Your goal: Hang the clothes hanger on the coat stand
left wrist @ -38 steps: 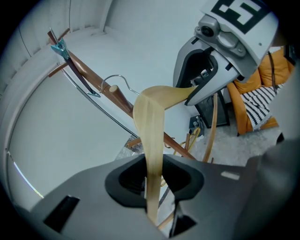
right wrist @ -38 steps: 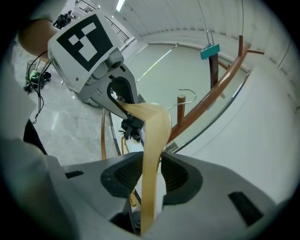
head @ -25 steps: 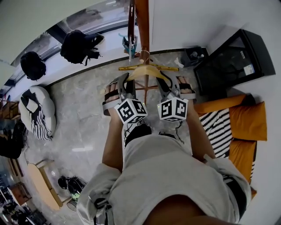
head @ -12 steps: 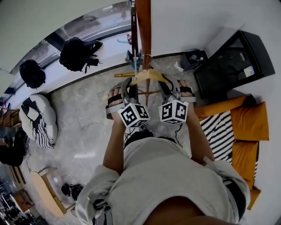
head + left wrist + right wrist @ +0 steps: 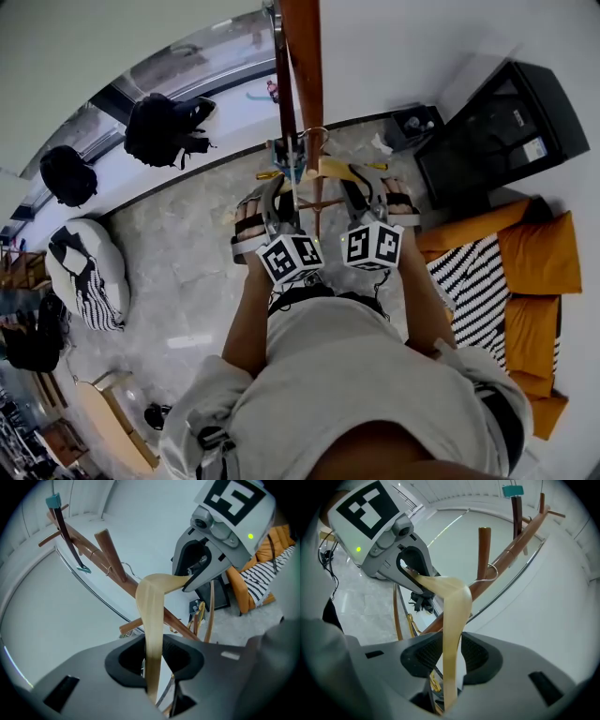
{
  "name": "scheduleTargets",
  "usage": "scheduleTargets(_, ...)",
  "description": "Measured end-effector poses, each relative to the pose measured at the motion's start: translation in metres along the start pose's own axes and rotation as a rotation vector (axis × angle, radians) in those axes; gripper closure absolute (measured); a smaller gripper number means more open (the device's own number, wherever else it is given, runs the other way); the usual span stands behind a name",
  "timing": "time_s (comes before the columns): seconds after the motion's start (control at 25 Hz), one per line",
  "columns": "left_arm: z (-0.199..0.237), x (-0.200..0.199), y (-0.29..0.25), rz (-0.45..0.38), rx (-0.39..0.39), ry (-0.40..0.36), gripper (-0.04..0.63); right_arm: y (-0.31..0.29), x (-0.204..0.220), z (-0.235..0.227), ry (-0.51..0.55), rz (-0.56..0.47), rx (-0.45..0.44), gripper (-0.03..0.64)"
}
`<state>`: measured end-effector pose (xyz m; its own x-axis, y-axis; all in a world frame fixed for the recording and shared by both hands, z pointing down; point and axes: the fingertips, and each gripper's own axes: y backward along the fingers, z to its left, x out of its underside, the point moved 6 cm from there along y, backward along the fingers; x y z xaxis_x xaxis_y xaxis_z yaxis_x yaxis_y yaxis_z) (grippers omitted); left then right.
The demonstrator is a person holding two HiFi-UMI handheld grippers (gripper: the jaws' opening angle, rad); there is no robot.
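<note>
A pale wooden clothes hanger (image 5: 328,170) is held level between both grippers in front of the brown coat stand (image 5: 305,66). My left gripper (image 5: 152,660) is shut on one arm of the hanger (image 5: 152,620). My right gripper (image 5: 452,656) is shut on the other arm of the hanger (image 5: 452,620). In the head view the left gripper (image 5: 275,190) and right gripper (image 5: 363,185) sit side by side just below the pole. The hanger's metal hook (image 5: 489,575) lies right beside an upward peg (image 5: 483,548), near where the peg meets the pole. I cannot tell whether the hook rests on the peg.
A dark strap with a teal tag (image 5: 55,502) hangs from another peg. Two black backpacks (image 5: 169,117) sit on the window ledge. A black cabinet (image 5: 502,127) and orange cushions (image 5: 539,267) are at the right. A black-and-white beanbag (image 5: 89,272) lies on the floor at the left.
Both grippers have carried the hanger closer to the stand, and its hook has come up against the pole and peg.
</note>
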<state>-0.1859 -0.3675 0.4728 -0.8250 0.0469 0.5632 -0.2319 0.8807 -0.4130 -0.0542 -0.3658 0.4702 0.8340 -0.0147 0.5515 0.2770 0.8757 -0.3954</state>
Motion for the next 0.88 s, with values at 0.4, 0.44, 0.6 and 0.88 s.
scheduleTargets(0.4, -0.004, 0.006, -0.004, -0.020, 0.005, 0.003, 0.491, -0.003, 0.002, 0.005, 0.015, 0.010, 0.018, 0.502)
scheduleTargets(0.44, -0.006, 0.006, -0.004, -0.023, 0.005, 0.003, 0.491, -0.003, 0.002, 0.006, 0.017, 0.014, 0.020, 0.502)
scheduleTargets(0.6, -0.008, 0.011, -0.005, -0.018, -0.001, -0.003, 0.491, -0.007, 0.002, 0.011, 0.021, 0.022, 0.026, 0.502)
scheduleTargets(0.88, -0.011, 0.019, -0.009, -0.023, -0.060, -0.021, 0.489, -0.016, 0.001, 0.017, 0.033, 0.018, 0.041, 0.500)
